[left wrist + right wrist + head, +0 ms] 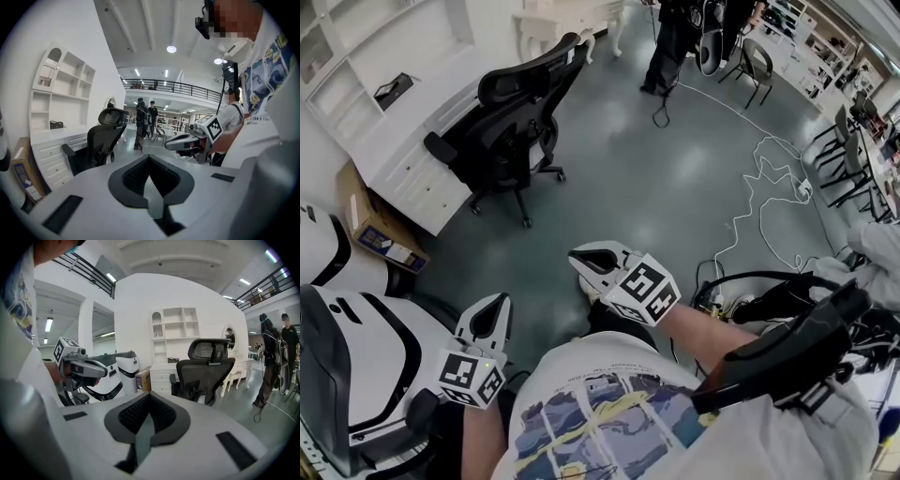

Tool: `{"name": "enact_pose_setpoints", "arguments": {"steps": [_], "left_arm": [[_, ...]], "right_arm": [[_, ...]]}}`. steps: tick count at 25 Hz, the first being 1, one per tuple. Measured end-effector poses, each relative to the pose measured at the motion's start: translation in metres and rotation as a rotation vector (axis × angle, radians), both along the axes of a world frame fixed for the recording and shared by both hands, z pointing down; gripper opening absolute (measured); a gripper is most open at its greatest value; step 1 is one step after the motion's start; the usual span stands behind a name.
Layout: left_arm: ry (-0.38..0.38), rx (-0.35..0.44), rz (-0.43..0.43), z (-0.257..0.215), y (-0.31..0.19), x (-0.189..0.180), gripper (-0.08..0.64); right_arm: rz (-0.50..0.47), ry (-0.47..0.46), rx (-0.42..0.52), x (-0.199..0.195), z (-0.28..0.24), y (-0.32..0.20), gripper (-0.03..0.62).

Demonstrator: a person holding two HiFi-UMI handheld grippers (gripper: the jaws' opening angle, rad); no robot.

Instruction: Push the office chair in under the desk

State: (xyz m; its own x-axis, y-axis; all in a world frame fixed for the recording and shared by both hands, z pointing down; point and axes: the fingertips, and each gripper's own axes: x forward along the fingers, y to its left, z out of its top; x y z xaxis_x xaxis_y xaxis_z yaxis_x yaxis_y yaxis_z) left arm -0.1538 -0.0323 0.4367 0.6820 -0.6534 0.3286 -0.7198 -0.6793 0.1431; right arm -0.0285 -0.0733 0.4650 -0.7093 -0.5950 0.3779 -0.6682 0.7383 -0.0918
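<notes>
A black mesh office chair point(511, 122) stands on the grey floor beside the white desk point(412, 159), its back turned away from the desk's drawers. It also shows in the left gripper view as the chair point(101, 140) and in the right gripper view as the chair point(206, 371). My left gripper point(492, 309) is shut and empty, held low at the left, well short of the chair. My right gripper point(586, 262) is shut and empty too, held near my body and pointing toward the chair. Both are far from it.
A cardboard box point(375, 220) sits on the floor by the desk. A white robot shell point(356, 328) stands at my left. White cables point(759, 187) snake over the floor at right. A person point(670, 42) stands beyond the chair. Dark chairs point(844, 150) line the right side.
</notes>
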Motion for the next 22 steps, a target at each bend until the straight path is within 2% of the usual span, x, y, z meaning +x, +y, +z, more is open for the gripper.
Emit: {"name": "enact_pose_setpoints", "arguments": {"steps": [22], "left_arm": [[-0.011,-0.024,0.048,0.006,-0.006,0.028,0.014]], "right_arm": [[0.032,-0.003,-0.012,0.025,0.003,-0.001,0.025]]}}
